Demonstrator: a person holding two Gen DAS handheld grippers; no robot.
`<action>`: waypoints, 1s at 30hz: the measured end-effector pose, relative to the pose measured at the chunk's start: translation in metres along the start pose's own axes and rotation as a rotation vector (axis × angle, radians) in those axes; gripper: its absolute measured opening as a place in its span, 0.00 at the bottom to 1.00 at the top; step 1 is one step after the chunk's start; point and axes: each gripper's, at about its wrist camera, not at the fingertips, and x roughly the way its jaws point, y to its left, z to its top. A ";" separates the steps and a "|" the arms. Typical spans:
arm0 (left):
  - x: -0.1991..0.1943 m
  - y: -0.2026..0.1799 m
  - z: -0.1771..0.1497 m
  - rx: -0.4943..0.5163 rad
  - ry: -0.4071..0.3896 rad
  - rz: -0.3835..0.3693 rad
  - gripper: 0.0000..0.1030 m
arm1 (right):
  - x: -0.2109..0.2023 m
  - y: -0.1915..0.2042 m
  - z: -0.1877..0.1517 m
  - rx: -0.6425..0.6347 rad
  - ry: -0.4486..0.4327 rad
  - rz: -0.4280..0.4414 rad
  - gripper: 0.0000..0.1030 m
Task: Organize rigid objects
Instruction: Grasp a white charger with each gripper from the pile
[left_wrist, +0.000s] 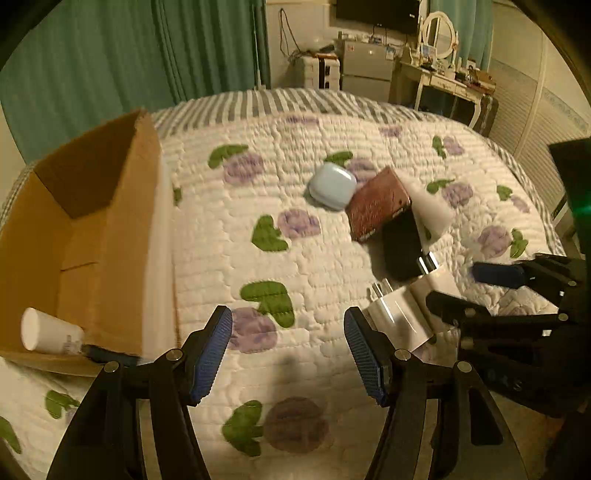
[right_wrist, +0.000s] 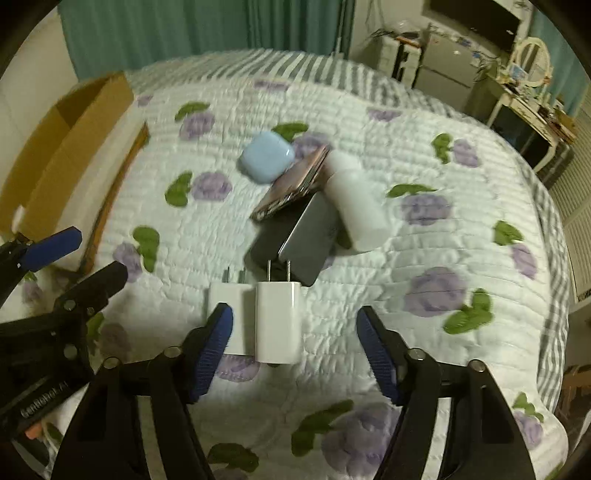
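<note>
A pile of objects lies on the quilted bed: a light blue case (right_wrist: 266, 157), a reddish-brown flat box (right_wrist: 293, 182), a black slab (right_wrist: 299, 238), a white bottle on its side (right_wrist: 360, 206) and two white plug chargers (right_wrist: 277, 319), (right_wrist: 226, 314). My right gripper (right_wrist: 294, 345) is open, its fingers either side of the nearer charger. My left gripper (left_wrist: 288, 350) is open and empty over bare quilt, left of the chargers (left_wrist: 400, 314). A cardboard box (left_wrist: 92, 236) stands at the left and holds a white cylinder (left_wrist: 50, 330).
The right gripper (left_wrist: 480, 291) shows in the left wrist view at the right edge. The left gripper (right_wrist: 74, 258) shows at the left of the right wrist view. Green curtains, a fridge and a dressing table stand beyond the bed.
</note>
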 end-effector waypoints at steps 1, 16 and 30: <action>0.003 -0.002 -0.001 0.004 0.006 0.001 0.64 | 0.006 0.001 0.001 -0.008 0.017 0.011 0.43; 0.028 -0.043 0.000 0.013 0.083 -0.101 0.64 | -0.015 -0.050 0.004 0.071 -0.036 -0.018 0.27; 0.059 -0.085 -0.004 0.082 0.099 -0.095 0.62 | -0.014 -0.054 0.002 0.080 -0.039 -0.004 0.26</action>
